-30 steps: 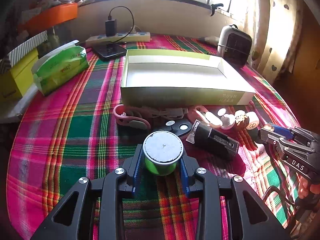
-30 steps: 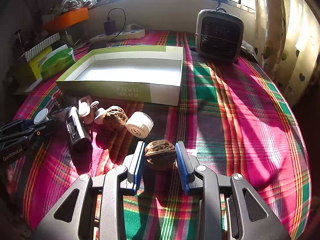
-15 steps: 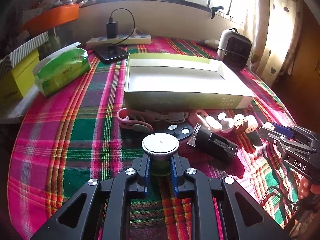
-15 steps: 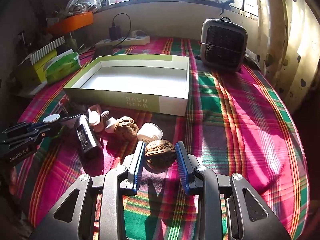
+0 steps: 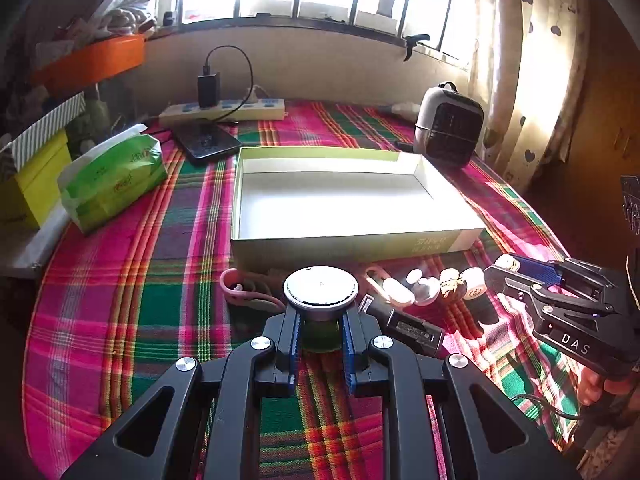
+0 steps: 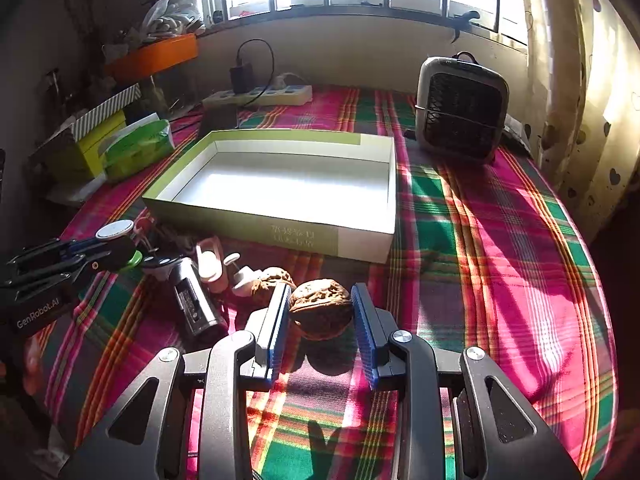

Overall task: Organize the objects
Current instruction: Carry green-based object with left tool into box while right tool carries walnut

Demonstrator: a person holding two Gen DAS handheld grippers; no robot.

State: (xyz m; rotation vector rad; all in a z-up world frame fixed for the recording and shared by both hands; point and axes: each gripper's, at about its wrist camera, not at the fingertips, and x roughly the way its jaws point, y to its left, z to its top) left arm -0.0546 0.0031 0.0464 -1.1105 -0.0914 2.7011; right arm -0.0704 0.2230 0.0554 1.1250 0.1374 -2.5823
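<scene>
Walnut [image 6: 321,313] sits pinched between the blue pads of the right gripper [image 6: 320,320], lower middle of the right wrist view. Over in the left wrist view, the left gripper [image 5: 320,334] is clamped on a little green jar [image 5: 320,334] with a silver lid, centre-bottom. Both are just short of the empty green-and-white box [image 5: 348,240] mid-frame. Another walnut [image 6: 269,280], a black gadget [image 6: 195,306] and small white bits lie on the plaid tablecloth [image 6: 500,280].
</scene>
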